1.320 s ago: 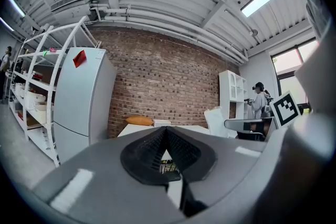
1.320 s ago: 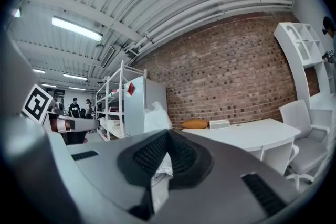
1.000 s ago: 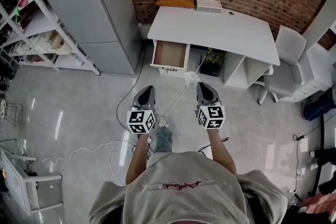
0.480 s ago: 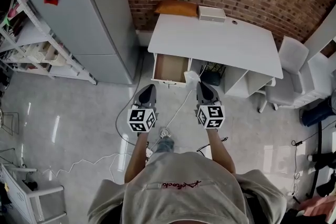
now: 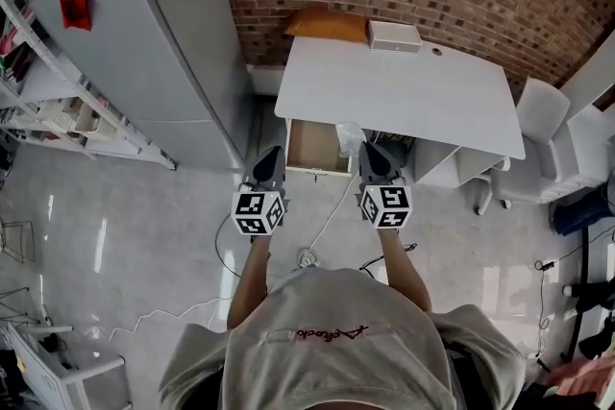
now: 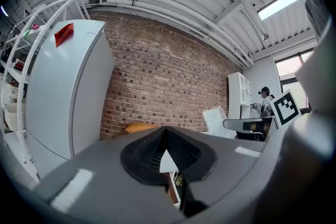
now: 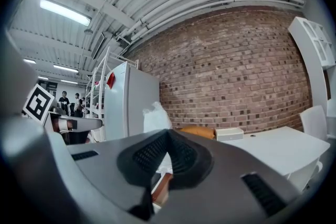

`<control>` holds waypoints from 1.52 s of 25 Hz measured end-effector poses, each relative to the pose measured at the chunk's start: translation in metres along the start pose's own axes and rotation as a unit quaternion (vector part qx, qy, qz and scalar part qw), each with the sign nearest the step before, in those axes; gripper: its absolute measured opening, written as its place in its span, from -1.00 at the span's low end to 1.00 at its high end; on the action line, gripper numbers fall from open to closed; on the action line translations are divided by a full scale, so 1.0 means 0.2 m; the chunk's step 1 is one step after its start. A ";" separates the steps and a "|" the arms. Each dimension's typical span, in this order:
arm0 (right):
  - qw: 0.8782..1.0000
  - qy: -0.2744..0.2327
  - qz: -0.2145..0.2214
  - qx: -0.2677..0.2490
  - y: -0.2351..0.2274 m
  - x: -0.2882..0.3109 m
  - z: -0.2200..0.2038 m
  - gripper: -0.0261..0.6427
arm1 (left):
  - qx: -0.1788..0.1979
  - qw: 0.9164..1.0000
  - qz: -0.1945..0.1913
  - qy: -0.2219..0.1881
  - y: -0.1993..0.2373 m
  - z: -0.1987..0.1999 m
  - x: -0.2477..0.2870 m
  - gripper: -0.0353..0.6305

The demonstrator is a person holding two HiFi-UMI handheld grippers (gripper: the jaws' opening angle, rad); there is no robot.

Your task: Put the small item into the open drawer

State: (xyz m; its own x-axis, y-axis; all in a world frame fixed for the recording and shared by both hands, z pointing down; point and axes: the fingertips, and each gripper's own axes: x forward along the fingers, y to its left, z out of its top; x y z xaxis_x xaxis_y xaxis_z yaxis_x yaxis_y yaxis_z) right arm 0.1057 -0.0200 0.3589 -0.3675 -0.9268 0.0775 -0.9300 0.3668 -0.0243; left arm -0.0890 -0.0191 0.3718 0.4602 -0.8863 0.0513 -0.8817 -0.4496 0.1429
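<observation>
The open drawer, wood-brown inside, sticks out of the left front of the white desk. A small crumpled white plastic item is held at the tip of my right gripper, level with the drawer's right front corner. In the right gripper view the white item pokes up above the jaws, and the right gripper is shut on it. My left gripper is just left of the drawer front. In the left gripper view the left gripper is shut with nothing in it.
A grey fridge stands left of the desk, with a white shelving rack further left. An orange cushion and a white box lie at the desk's back edge. A white chair is at the right. A white cable runs over the floor.
The person has walked closer to the desk, so the drawer now lies right at the gripper tips. Both grippers keep the same pose, and the right one still holds the white item.
</observation>
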 end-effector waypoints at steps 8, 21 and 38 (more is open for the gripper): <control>1.000 -0.005 -0.009 -0.005 -0.03 0.32 0.04 -0.89 | 0.003 1.000 -0.011 -0.004 0.22 0.05 0.25 -0.87; 1.000 0.005 -0.029 0.000 -0.13 0.58 -0.03 -0.89 | 0.004 0.999 -0.031 0.011 0.39 0.02 0.54 -0.87; 0.997 0.071 -0.008 0.041 -0.26 0.71 -0.33 -0.89 | -0.022 0.995 -0.007 0.092 0.36 -0.30 0.67 -0.87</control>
State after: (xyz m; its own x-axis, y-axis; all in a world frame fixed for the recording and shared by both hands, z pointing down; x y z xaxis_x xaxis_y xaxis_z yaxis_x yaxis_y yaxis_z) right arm 0.1031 -0.1651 0.4365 -0.3540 -0.9092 0.2193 -0.9351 0.3395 -0.1020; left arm -0.0856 -0.1633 0.4474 0.4878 -0.8424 0.2289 -0.8712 -0.4535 0.1880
